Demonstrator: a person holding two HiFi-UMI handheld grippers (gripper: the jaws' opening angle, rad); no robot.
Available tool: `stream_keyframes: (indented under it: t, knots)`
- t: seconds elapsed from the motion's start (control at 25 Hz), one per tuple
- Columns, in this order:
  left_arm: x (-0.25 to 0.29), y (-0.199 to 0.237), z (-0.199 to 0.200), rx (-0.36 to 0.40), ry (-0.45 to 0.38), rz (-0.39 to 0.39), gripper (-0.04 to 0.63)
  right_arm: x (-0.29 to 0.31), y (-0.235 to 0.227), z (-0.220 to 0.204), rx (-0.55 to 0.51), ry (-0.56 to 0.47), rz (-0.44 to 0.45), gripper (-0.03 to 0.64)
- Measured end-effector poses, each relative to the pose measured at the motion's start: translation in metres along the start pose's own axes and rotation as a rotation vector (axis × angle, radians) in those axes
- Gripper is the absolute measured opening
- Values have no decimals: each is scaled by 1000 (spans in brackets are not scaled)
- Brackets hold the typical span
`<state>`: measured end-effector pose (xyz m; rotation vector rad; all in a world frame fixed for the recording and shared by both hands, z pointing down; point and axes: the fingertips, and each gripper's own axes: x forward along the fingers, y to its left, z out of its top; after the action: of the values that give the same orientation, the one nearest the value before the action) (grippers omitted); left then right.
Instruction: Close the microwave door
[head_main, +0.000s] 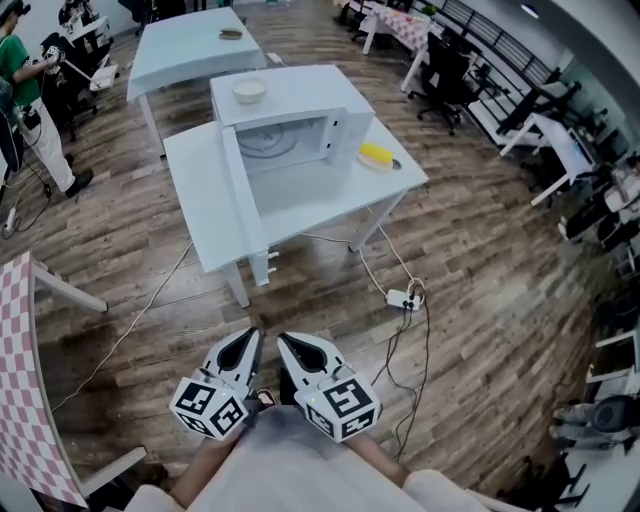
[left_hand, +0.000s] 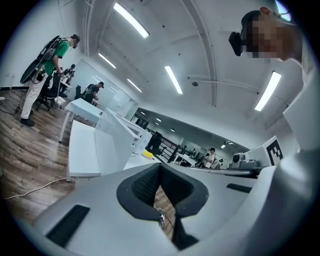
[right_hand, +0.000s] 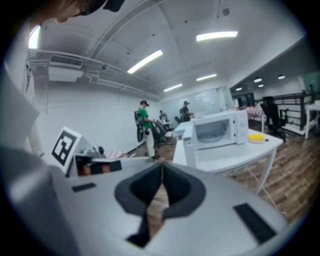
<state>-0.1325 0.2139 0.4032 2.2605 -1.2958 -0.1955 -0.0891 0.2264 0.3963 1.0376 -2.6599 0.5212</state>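
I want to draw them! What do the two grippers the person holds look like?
Both are pale grey with pointed, beak-like jaws lined in black. The left gripper and the right gripper each carry a white cube printed with black square markers. The pads inside look dark and ribbed. The person wears a light top.

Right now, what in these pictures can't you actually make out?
- Head view: the inside of the microwave is too small to show what lies there.
- Head view: the yellow item beside it is too small to identify.
- Head view: the bowl on top is too small to show any contents.
- Right gripper view: the microwave's controls are too small and soft to read.
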Motion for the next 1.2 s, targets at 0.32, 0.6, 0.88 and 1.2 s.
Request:
stream_keyframes:
  t: [0.32,0.6,0.88,1.2]
  knots:
    - [36,11,2,0,31,8,17,19,-41,8,19,27,3,23]
    - [60,33,11,-16,35,71,17,44,-76,27,23,16,45,23]
    - [78,49,24,-21,24,150,17,60,-101,49,22,4,106,23]
    - [94,66,34,-35,-17,244,17,74,-133,64,8,-7,159,23]
